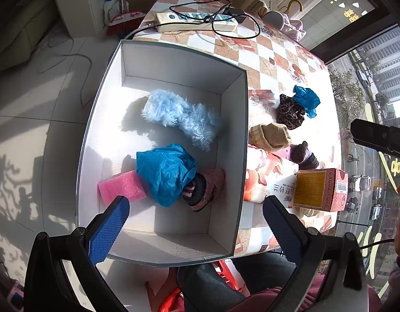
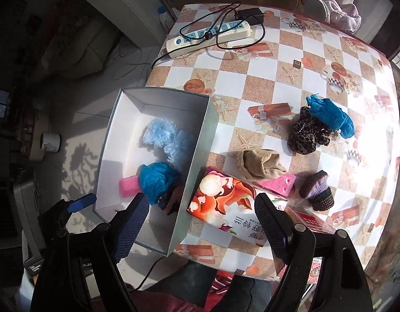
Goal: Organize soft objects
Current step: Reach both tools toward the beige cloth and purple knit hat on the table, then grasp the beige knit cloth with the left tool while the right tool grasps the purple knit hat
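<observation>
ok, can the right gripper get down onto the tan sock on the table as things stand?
Probably yes. The right gripper is open and empty, and the tan sock lies uncovered on the table. The floral tissue pack sits between them, so it would have to pass over that first.

right tongs (image 2: 203, 230) gape empty over the floral tissue pack (image 2: 227, 209), beside the white box (image 2: 158, 145).

The pink foam block (image 1: 122, 187) in the white box (image 1: 174, 59) is partly covered by the crumpled blue bag (image 1: 166, 173), which also hides part of the dark sock (image 1: 200, 189). In the right wrist view, a second pink foam piece (image 2: 277, 183) is half concealed behind the floral tissue pack (image 2: 225, 202). The red carton (image 2: 314, 222) near the table's front edge is largely hidden.
</observation>
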The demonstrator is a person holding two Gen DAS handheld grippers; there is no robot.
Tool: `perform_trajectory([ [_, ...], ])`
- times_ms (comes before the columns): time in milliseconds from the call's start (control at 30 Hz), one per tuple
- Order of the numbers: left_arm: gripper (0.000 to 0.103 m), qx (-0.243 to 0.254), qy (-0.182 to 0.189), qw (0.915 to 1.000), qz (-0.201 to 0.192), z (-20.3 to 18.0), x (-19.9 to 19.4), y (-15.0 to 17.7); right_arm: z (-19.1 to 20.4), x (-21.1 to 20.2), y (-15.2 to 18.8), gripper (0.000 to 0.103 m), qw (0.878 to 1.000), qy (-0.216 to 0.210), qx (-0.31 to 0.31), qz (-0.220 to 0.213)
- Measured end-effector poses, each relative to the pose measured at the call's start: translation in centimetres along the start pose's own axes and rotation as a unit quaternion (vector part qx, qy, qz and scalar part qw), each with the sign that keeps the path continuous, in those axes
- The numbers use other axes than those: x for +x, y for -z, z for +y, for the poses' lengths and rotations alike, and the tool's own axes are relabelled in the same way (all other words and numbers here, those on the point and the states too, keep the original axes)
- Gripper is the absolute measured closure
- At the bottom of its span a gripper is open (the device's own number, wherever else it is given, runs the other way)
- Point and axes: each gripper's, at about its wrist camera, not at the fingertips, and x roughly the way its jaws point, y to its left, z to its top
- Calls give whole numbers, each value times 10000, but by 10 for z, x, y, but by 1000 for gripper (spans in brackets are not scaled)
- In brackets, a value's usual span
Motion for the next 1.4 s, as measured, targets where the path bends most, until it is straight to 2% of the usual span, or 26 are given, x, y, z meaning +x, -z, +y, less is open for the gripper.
perform_trajectory([
  [33, 0, 151, -2, 9999, 9, -10, 2, -6, -21, -7, -1, 17, 9996, 32, 274, -67],
  [67, 0, 318, -14, 9995, 17, -21, 4, -11, -44, -12, -1, 4, 9983, 57, 561, -123],
  [100, 0, 493, -35, 9988, 28, -32, 6, -15, -65, -18, 1, 0, 9964, 47, 827, -206],
  [267, 0, 1403, -233, 9896, 210, -97, 27, -40, -157, -19, 19, 0, 9816, 66, 1908, -87],
  [433, 0, 2160, -501, 9732, 616, -154, 62, -65, -206, 16, 34, 0, 9715, -115, 2336, 386],
  [567, 0, 2470, -814, 9604, 1000, -184, 110, -85, -220, 51, 34, 0, 9702, -283, 2288, 744],
  [667, 0, 2614, -1027, 9506, 1325, -201, 122, -94, -227, 76, 25, 0, 9668, -533, 2306, 959],
  [700, 0, 2643, -1085, 9476, 1428, -201, 120, -94, -229, 83, 22, 0, 9649, -621, 2339, 1018],
  [900, 0, 2683, -1461, 9302, 2033, -199, 166, -98, -237, 127, 9, 0, 9546, -1002, 2412, 1431],
  [1033, 0, 2802, -1717, 9193, 2167, -198, 187, -99, -238, 147, 3, 0, 9491, -1191, 2400, 1658],
  [1133, 2, 2770, -1752, 9137, 2405, -194, 202, -99, -238, 160, 1, 0, 9429, -1326, 2430, 1849],
  [1233, 6, 2705, -1790, 9128, 2480, -189, 211, -101, -235, 168, 1, 0, 9410, -1390, 2361, 1989],
  [1267, 8, 2676, -1769, 9132, 2512, -188, 213, -101, -234, 169, 0, 4, 9423, -1343, 2314, 2012],
  [1333, 21, 2573, -1607, 9179, 2557, -185, 214, -102, -231, 172, 0, 20, 9456, -1177, 2221, 2064],
  [1367, 26, 2549, -1521, 9205, 2540, -185, 212, -103, -231, 172, 0, 31, 9464, -1164, 2166, 2095],
  [1400, 35, 2560, -1474, 9225, 2484, -187, 209, -103, -232, 173, 0, 34, 9465, -1201, 2141, 2093],
])
